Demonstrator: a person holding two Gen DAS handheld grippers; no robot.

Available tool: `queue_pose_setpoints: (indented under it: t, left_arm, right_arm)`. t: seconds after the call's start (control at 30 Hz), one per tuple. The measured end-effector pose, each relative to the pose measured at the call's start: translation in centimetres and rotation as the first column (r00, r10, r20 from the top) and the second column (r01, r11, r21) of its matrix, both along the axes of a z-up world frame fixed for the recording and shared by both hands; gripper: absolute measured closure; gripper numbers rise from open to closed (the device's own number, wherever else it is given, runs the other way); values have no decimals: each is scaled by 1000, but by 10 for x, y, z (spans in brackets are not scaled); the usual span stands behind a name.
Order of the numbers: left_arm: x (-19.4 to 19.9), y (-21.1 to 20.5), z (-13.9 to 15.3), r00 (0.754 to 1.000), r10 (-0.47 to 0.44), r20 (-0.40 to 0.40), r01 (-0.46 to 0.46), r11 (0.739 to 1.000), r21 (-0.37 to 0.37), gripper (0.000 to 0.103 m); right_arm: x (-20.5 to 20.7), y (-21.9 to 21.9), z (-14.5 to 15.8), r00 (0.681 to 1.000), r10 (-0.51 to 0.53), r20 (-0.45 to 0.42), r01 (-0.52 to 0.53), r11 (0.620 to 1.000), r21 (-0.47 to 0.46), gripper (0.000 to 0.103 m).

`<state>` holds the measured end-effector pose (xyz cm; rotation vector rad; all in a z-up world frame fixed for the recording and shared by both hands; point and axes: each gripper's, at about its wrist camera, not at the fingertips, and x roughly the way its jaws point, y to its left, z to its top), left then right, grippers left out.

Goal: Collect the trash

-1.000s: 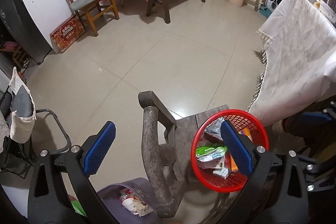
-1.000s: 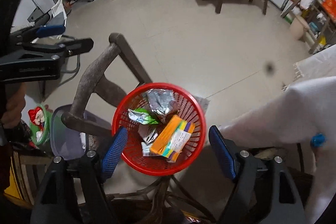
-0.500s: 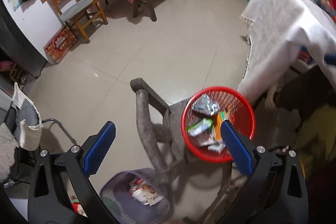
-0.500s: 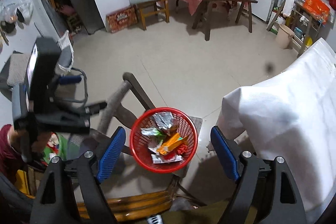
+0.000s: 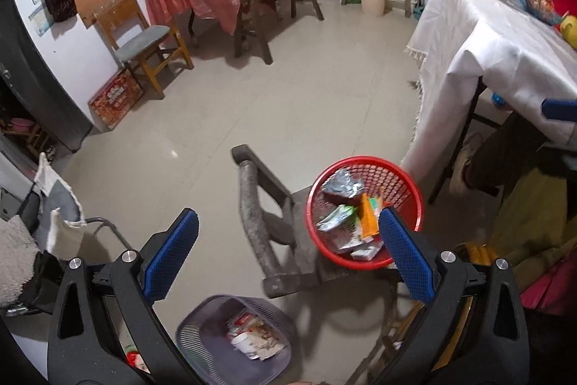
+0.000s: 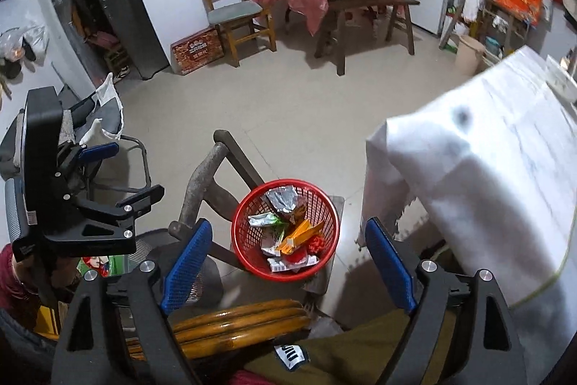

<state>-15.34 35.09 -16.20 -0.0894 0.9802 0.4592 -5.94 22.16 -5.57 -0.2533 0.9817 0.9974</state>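
Observation:
A red mesh basket (image 5: 404, 174) (image 6: 241, 219) sits on the seat of a worn wooden chair (image 5: 252, 222) (image 6: 196, 183). It holds a silver foil bag (image 5: 340, 184), a green-white wrapper (image 6: 265, 219), an orange box (image 6: 299, 233) and other wrappers. My left gripper (image 5: 286, 222) hangs high above the chair, jaws wide open with nothing between them; it also shows at the left of the right wrist view (image 6: 126, 172). My right gripper (image 6: 288, 228) is above the basket, open and empty. One blue pad of the right gripper (image 5: 559, 109) shows at the far right.
A grey mesh bin (image 5: 196, 331) with paper scraps stands on the floor below the chair. A table under a white cloth (image 5: 487, 53) (image 6: 487, 168) is close on the right. A person's olive trouser leg (image 5: 533, 211) is beside it. A yellow wooden chair back (image 6: 234, 320) lies below.
Both grippers have risen and drawn back from the red basket, which now looks smaller and lower in both views. The right jaws stand slightly wider. The basket and chair have not moved.

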Motion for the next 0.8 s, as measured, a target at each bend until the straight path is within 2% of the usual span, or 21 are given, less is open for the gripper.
queue_pose_setpoints:
  t: [0.1,0.33,0.8]
  left_arm:
    - [6,0,-7,1000,-11,-3,11,999,-46,7]
    - [14,-7,-23,1000,-24,-15,23,998,-57,7]
    - [22,-14,-36,998,-47,-38,47,999,-19,7]
  right_arm:
    - [-3,3,-7,1000,1,15,0,1000,-14,18]
    - [-7,18,-23,997,-3,76,9,997,-74,18]
    - [-8,32,-46,1000,26,15,-24,992,-122,18]
